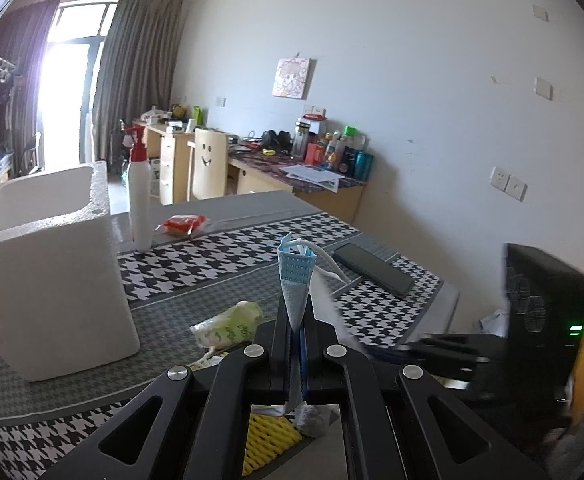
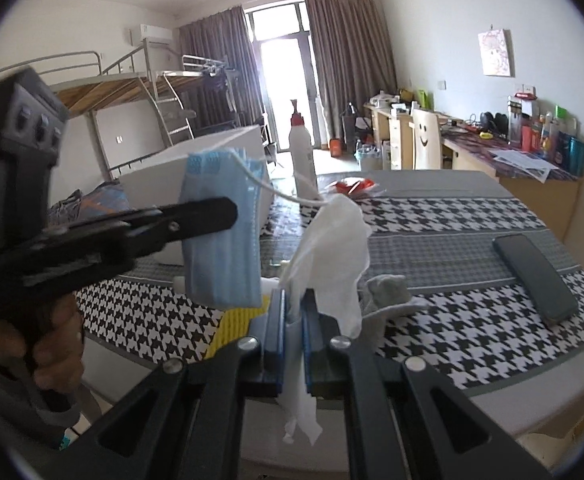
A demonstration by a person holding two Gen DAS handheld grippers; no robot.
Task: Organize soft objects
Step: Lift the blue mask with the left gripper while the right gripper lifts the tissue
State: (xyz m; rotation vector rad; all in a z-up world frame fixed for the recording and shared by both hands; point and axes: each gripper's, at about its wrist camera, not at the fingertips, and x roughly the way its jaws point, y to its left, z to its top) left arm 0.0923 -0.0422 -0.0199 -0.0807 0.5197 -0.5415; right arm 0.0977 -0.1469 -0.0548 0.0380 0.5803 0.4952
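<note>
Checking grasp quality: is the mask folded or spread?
Folded. The mask hangs as a narrow pleated stack pinched in the left claw, ear loop trailing.

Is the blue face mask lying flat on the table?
No, the blue face mask hangs in the air, pinched by the left gripper.

Both wrist views low, close, sharing table

Matte black left tool: angular linkage arms with triangular cut-outs, round silver screw heads at the joints, blue pads lining the narrow fingers. Same build on the right tool, blue-faced fingers. Boxy black housing with a small green light. Bare-skinned left hand, grey sleeve at the wrist
</note>
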